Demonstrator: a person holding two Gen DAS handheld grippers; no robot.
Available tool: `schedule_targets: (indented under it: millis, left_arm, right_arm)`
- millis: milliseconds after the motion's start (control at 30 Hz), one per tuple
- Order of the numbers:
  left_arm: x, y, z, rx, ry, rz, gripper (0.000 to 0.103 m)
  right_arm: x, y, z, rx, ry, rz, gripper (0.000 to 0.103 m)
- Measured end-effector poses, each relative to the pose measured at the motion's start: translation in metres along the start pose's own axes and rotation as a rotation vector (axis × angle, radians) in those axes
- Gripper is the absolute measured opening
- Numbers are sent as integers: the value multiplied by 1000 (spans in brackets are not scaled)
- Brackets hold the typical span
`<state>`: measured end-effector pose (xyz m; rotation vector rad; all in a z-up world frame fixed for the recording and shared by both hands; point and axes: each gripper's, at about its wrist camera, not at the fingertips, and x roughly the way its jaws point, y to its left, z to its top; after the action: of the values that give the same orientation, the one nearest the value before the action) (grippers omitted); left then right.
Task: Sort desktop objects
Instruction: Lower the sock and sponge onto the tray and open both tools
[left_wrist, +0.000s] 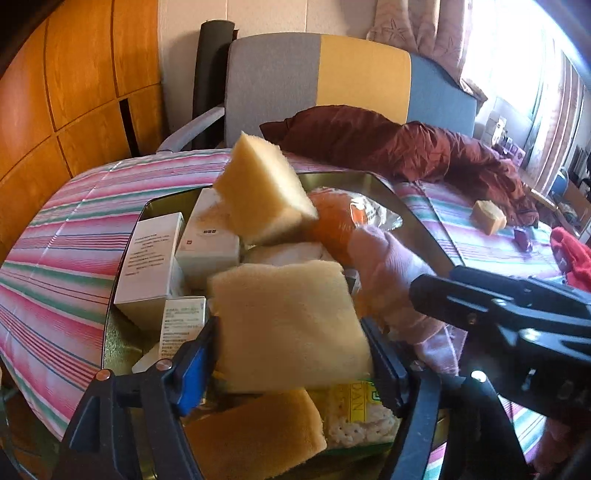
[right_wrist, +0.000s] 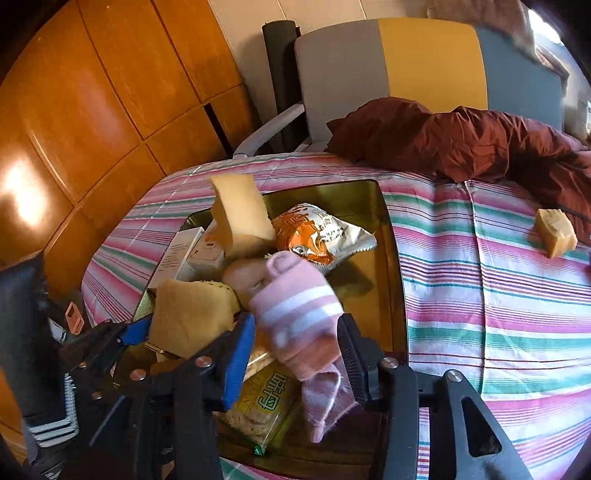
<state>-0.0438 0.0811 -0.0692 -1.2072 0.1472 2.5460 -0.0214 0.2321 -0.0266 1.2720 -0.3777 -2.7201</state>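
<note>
Left gripper (left_wrist: 290, 332): jaws wide, with a pale yellow sponge (left_wrist: 288, 295) filling the gap. Its edges meet both pads, but I cannot tell whether they press on it.
Right gripper (right_wrist: 295, 323): jaws narrower and not gripping. A pink-and-white striped sock (right_wrist: 295, 302) sits between them, with a gap showing at the blue left pad (right_wrist: 242, 350).
Sock: its bunched part is at the fingertips and its tail hangs down between the fingers, above the tin (right_wrist: 388, 221).
Tin: a shallow gold metal one on the striped cloth (right_wrist: 480, 295), just ahead of both grippers.
In the tin: white boxes (left_wrist: 147, 266), an orange snack bag (right_wrist: 317, 236), a yellow cracker pack (right_wrist: 266, 406) and a second sponge (right_wrist: 240, 214) tilted on end against the boxes.
Outside the tin: a third sponge (right_wrist: 556, 232) on the cloth, well apart to the right, near a red-brown jacket (right_wrist: 461, 140).
</note>
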Motion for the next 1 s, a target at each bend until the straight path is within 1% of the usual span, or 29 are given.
schedule_targets:
  millis: [133,267,367,467,533,600,700,733,933,967,1000]
  left_arm:
    - [2,2,-2,-12,9,-9,75]
    - [-9,8,-3,-47,-10,-40,76]
    - [-20,11,-4,-67,-31,-55,78]
    - [-28,12,-7,-55,-55,-54,79]
    - [-24,11,-8,-44,-39,-48,77]
    - [-24,13,-11,-61,-38,-53,76]
    - [-35,14,-14,-59,-73,-48,76]
    - [-38,14,-14,-62,-81,-49,77]
    - [-50,16,-6,-73,-101,-30,77]
    - [-53,16,-7,-68,-108,-26,77]
    - [-55,14,-6,-59,-111,-18,77]
  right_arm:
    - [-3,0,-2,-14,-7,-9,48]
    - [-4,1,-5,-22,-11,-18,48]
    - [-4,1,-5,-25,-13,-22,48]
    - [-5,3,-5,-32,-18,-15,48]
    - [-4,5,-6,-47,-14,-24,48]
    - [2,6,-7,-58,1,-40,47]
    - [4,3,-8,-52,6,-42,47]
    - [3,2,-9,-50,5,-51,47]
    - [-9,-3,-9,-22,-18,-33,47]
    - [-12,-3,-9,-17,-20,-30,48]
    - [-14,-3,-10,-17,-25,-34,52]
